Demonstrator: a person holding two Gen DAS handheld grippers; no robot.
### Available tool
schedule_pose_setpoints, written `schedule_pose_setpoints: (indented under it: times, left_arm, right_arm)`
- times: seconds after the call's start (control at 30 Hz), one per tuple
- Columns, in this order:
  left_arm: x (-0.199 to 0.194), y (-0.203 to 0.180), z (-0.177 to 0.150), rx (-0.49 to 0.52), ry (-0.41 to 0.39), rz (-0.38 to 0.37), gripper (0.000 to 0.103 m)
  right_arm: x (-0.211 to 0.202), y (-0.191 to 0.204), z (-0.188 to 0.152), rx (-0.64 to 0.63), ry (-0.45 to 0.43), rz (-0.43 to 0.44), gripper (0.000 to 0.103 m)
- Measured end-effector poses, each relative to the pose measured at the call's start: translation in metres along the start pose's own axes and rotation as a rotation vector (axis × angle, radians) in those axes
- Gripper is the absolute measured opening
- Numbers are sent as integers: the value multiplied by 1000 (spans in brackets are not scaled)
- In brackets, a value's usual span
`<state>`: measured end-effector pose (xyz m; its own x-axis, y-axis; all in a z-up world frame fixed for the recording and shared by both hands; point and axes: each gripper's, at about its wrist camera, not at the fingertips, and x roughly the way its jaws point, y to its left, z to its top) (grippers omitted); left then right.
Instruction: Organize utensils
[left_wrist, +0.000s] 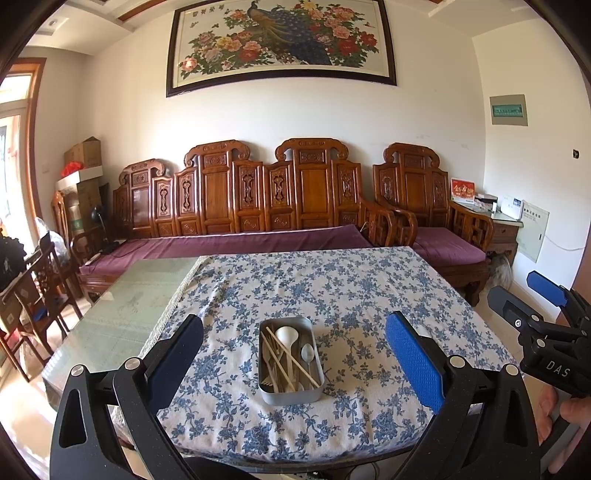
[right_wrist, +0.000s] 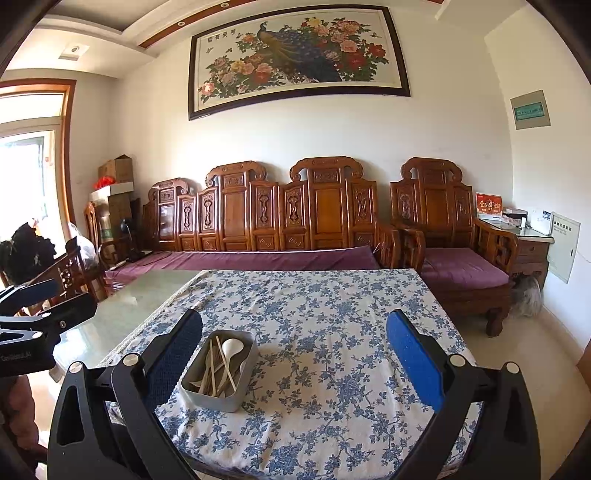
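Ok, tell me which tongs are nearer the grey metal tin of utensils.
Left, by a small margin. The left tongs frame the grey metal tin of utensils centrally; the right tongs sit off to its right, tin by their left finger.

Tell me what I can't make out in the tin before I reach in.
- Tin, left wrist view: the flat pale pieces under the chopsticks are overlapped; kind and count unclear.
- Right wrist view: the near wall of the tin hides the utensils' lower ends.
- Metal spoon: its handle is lost in the pile.
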<state>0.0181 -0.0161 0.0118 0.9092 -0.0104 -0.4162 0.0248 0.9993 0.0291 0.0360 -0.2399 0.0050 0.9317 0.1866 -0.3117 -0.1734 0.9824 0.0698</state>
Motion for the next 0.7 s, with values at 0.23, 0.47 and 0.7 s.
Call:
schedule_pose_setpoints:
  times: [0.23,0.47,0.7]
  left_arm:
    - [-1,0,1,0,-3,1,95]
    - [-2,0,2,-1,-4,0,95]
    - [-2,2,3,-1,-6,-2,95]
  right_arm:
    - [-1,2,0,3,-3,2,100]
    - [-1,4,-1,2,-3,2,100]
    - [-1,4,-1,3,-1,3,100]
